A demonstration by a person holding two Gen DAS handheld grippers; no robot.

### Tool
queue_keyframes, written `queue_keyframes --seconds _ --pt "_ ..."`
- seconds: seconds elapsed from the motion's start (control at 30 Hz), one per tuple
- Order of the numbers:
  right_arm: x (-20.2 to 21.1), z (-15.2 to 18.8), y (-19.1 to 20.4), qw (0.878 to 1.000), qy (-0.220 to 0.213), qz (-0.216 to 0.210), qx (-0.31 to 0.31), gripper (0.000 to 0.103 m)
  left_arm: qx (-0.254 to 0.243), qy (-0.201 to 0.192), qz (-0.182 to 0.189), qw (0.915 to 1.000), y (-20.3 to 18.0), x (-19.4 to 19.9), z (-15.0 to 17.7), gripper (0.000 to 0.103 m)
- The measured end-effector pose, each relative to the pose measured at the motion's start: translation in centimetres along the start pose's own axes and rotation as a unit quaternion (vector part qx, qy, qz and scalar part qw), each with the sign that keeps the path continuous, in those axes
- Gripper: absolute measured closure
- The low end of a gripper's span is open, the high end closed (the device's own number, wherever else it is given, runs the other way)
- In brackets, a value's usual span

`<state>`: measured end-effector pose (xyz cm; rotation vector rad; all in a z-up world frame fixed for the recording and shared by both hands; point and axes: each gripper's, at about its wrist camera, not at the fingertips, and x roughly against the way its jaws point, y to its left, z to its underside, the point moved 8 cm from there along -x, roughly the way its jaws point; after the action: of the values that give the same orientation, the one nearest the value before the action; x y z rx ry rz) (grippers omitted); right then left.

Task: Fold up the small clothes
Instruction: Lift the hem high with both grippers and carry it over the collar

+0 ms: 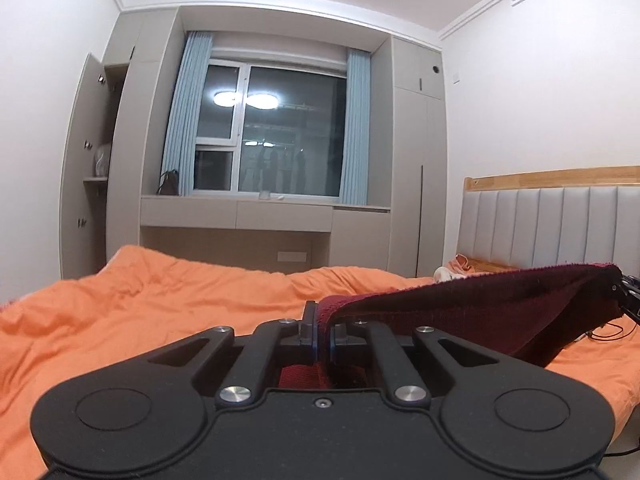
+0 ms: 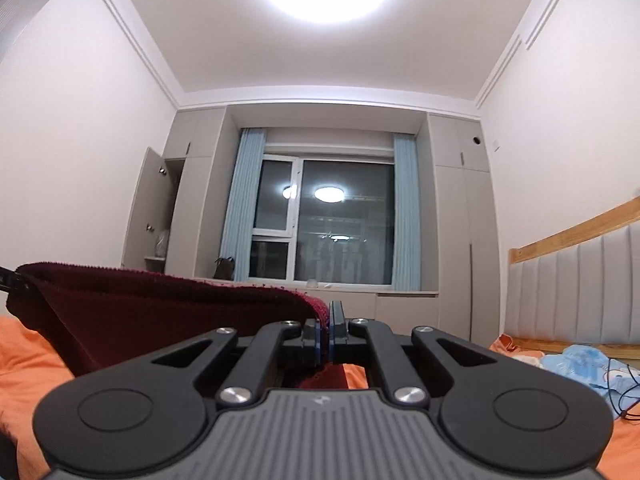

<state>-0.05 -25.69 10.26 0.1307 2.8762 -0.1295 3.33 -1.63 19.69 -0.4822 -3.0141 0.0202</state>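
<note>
Ahead of you the air above the orange bed (image 1: pixel 132 292) is open all the way to the window (image 1: pixel 280 136), and the bedding lies low and rumpled with nothing standing on it on the left side. Between your two hands the dark red cloth (image 1: pixel 480 304) hangs stretched from the left hand-held gripper (image 1: pixel 323 334) to the right hand-held gripper (image 2: pixel 325 330), barring any crossing there. To the right, the padded headboard (image 2: pixel 580 284) walls off that side, with light blue clothes (image 2: pixel 580 364) and a thin black cable (image 2: pixel 624 392) lying on the bed before it.
</note>
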Motion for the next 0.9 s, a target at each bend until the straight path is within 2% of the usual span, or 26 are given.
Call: queue_keyframes --seconds 0.1,0.2,0.43,0.57,0.73,0.9 --pt "-0.5 0.5 -0.3 1.000 0.009 0.004 0.004 0.099 -0.008 0.013 0.007 0.9999 -0.4 -0.6 0.2 0.098" --pt "-2.2 1.9 -0.5 0.999 0.039 0.008 0.012 0.099 -0.013 0.038 0.010 0.9991 -0.2 -2.0 1.2 0.098" --pt "-7.5 5.6 -0.6 0.994 0.102 -0.023 -0.013 0.099 0.019 0.103 0.017 0.9943 1.8 -7.4 3.3 0.098" --pt "-11.9 7.5 -1.1 0.990 0.140 -0.033 -0.005 0.098 0.006 0.137 0.020 0.9904 2.9 -11.8 4.4 0.098" --pt "-17.8 11.9 -1.5 0.980 0.194 -0.031 0.023 0.098 -0.013 0.174 0.012 0.9846 4.0 -17.9 6.3 0.097" --pt "-21.2 17.7 -1.2 0.968 0.248 -0.013 0.027 0.098 -0.001 0.215 0.005 0.9766 5.5 -23.4 9.2 0.097"
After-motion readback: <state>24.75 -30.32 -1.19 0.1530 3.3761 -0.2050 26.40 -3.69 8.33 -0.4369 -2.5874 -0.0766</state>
